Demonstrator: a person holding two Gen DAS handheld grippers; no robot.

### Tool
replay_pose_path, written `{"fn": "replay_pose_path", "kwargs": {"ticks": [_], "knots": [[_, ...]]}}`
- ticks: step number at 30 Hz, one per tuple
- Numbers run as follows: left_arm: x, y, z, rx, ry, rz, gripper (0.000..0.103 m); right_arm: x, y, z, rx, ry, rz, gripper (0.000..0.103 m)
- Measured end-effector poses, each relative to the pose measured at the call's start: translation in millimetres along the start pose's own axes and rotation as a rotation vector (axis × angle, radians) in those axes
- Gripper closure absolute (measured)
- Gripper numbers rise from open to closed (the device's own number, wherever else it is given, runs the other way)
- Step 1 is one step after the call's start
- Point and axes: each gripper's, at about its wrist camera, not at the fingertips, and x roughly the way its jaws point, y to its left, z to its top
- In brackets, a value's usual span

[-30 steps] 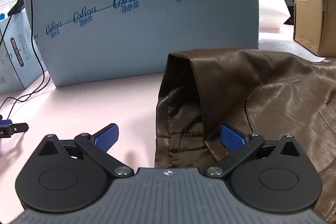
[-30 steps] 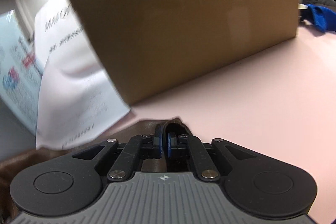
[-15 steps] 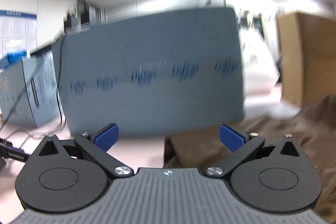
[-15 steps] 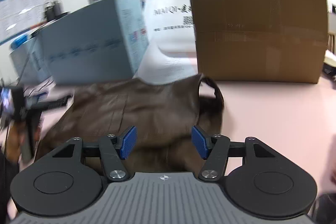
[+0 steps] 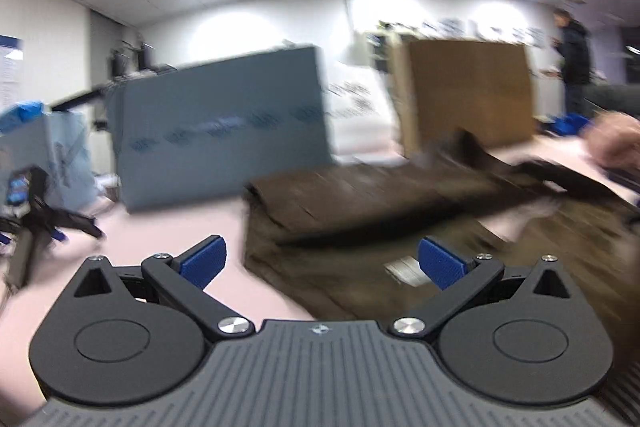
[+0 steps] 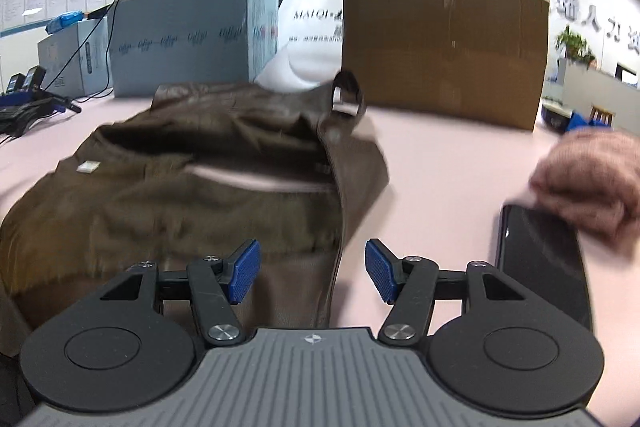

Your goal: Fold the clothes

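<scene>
A brown leather jacket point(image 6: 208, 171) lies spread on the pink table point(image 6: 448, 163), partly folded, with a small white label on its lining. It also shows blurred in the left wrist view point(image 5: 400, 211). My left gripper point(image 5: 322, 261) is open and empty, raised above the jacket's near left edge. My right gripper point(image 6: 312, 273) is open and empty, raised over the jacket's near right edge.
A light blue carton point(image 6: 192, 35), a white bag point(image 6: 308, 39) and a brown cardboard box point(image 6: 444, 43) stand along the table's back. A hand point(image 6: 588, 175) rests on a black phone point(image 6: 540, 259) at right. Cables and black devices point(image 6: 28, 99) lie at left.
My right gripper let go of the jacket, opened and drew back and up. My left gripper, open throughout, lifted away from the jacket. Both views now look across the table.
</scene>
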Motion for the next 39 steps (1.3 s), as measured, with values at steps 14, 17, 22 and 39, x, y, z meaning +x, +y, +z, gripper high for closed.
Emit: {"fn": "replay_pose_path", "kwargs": {"ticks": [14, 17, 22, 39], "knots": [[-25, -34, -29, -0.313, 0.349, -0.192, 0.019, -17, 16, -27, 0.117, -0.138, -0.024, 0.044], [-22, -40, -38, -0.364, 0.449, -0.269, 0.061, -19, 12, -28, 0.173, -0.159, -0.003, 0.038], [-11, -43, -51, -0.396, 0.498, -0.241, 0.075, -20, 13, -32, 0.185, -0.181, -0.016, 0.041], [-24, -31, -52, -0.464, 0.344, -0.286, 0.015, -48, -7, -42, 0.325, -0.320, 0.025, 0.102]]}}
